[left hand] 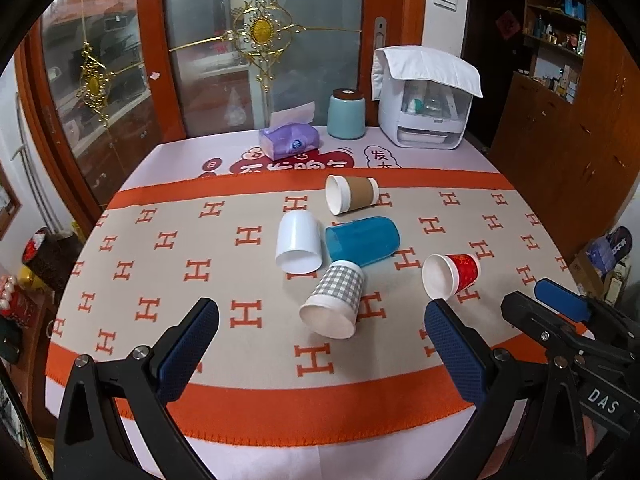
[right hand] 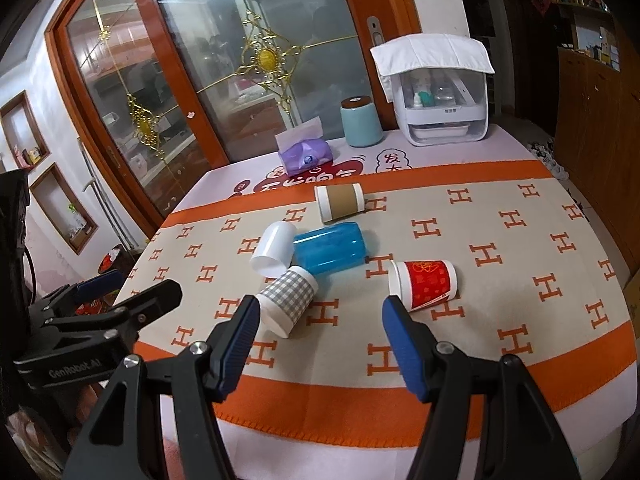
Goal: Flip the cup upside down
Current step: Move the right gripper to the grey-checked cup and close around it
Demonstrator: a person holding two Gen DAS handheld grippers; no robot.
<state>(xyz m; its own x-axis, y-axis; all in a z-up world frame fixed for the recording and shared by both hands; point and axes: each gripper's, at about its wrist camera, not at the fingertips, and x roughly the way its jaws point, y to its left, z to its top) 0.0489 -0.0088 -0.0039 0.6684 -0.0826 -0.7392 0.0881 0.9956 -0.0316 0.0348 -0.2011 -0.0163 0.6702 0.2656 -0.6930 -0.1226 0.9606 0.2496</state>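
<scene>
Several cups lie on their sides on the orange and beige cloth. A grey checked cup point(left hand: 334, 300) point(right hand: 287, 298) lies nearest, mouth toward me. Behind it lie a white cup point(left hand: 299, 241) point(right hand: 273, 249), a blue cup point(left hand: 362, 240) point(right hand: 330, 250) and a brown-sleeved cup point(left hand: 351, 194) point(right hand: 340, 202). A red cup point(left hand: 452, 276) point(right hand: 424, 286) lies to the right. My left gripper point(left hand: 322, 330) is open and empty, in front of the checked cup. My right gripper point(right hand: 316, 326) is open and empty, between the checked and red cups, and shows in the left wrist view point(left hand: 536, 304).
At the back of the table stand a purple tissue pack point(left hand: 289, 142) point(right hand: 306, 156), a pale blue canister point(left hand: 346, 114) point(right hand: 361, 122) and a white appliance point(left hand: 424, 100) point(right hand: 440, 100) under a cloth. Glass doors stand behind. A wooden cabinet point(left hand: 560, 128) is on the right.
</scene>
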